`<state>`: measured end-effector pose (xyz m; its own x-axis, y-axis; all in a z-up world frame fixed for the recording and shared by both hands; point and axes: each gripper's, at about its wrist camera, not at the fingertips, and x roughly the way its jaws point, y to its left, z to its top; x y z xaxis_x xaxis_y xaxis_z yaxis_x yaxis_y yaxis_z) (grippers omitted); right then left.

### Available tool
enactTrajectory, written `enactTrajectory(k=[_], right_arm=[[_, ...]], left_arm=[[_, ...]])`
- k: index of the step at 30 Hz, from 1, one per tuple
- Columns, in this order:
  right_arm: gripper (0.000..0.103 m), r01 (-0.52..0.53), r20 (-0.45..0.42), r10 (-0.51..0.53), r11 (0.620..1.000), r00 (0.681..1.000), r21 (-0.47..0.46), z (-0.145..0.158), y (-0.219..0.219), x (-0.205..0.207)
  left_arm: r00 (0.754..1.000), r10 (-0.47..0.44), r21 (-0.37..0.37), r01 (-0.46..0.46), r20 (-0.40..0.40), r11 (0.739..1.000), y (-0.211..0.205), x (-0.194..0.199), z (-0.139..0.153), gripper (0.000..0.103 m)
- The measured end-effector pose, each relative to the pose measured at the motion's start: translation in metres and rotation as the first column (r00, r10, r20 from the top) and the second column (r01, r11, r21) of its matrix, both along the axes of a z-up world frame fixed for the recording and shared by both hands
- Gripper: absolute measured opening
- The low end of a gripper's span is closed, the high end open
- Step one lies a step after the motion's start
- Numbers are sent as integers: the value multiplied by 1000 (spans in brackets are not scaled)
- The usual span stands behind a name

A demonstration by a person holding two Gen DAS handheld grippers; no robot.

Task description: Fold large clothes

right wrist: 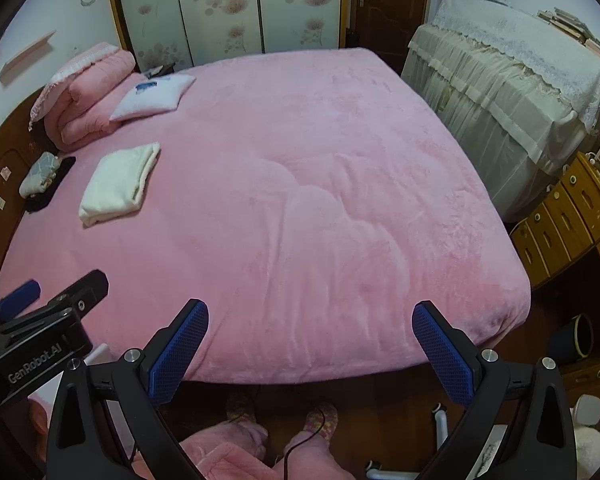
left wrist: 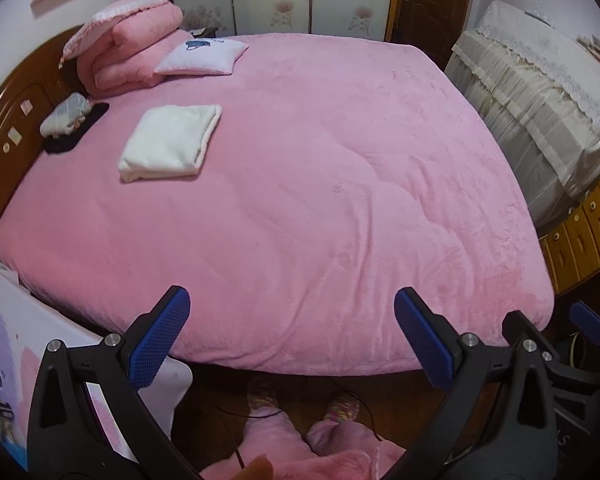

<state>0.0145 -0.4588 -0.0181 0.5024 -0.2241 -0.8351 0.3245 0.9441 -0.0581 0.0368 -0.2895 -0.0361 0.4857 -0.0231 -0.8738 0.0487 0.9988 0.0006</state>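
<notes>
The folded white garment (left wrist: 171, 142) lies flat on the pink bedspread (left wrist: 300, 200), toward the headboard end, well apart from both my grippers and off to the far left of each. It is folded into a neat rectangle, edges stacked. Beyond it, against the wooden headboard (left wrist: 8, 132), sit a small grey bundle (left wrist: 66, 114) on a dark cloth (left wrist: 76, 130), a stack of folded pink bedding (left wrist: 132, 44), and a white cushion with a blue print (left wrist: 202, 56). My left gripper (left wrist: 292, 336) hovers over the near edge of the bed, jaws spread wide, blue pads (left wrist: 160, 340) apart with nothing between them. My right gripper (right wrist: 310, 354) hangs just beside it at the same edge, jaws likewise released and empty. Neither touches the bedspread. Below the bed's edge I see my feet in patterned slippers (left wrist: 340, 408) and pink fleece trousers (left wrist: 272, 436) on a dark wooden floor. A cloth-draped piece of furniture (right wrist: 512, 92) stands at the right, with wooden drawers (right wrist: 560, 216) nearer me.
</notes>
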Motion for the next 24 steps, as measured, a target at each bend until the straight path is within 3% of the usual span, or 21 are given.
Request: enactTrajectory(k=[3, 14, 24], right_arm=[[103, -4, -42, 5, 1000, 999, 18, -11, -4, 6], [103, 0, -98, -1, 1000, 995, -20, -42, -12, 31], [103, 27, -171, -24, 1000, 985, 14, -75, -31, 39]], left_arm=[[1000, -8, 40, 8, 3, 999, 0, 2, -8, 101], [995, -12, 4, 13, -102, 1000, 14, 13, -38, 101], [990, -24, -13, 23, -137, 1000, 17, 12, -56, 101]])
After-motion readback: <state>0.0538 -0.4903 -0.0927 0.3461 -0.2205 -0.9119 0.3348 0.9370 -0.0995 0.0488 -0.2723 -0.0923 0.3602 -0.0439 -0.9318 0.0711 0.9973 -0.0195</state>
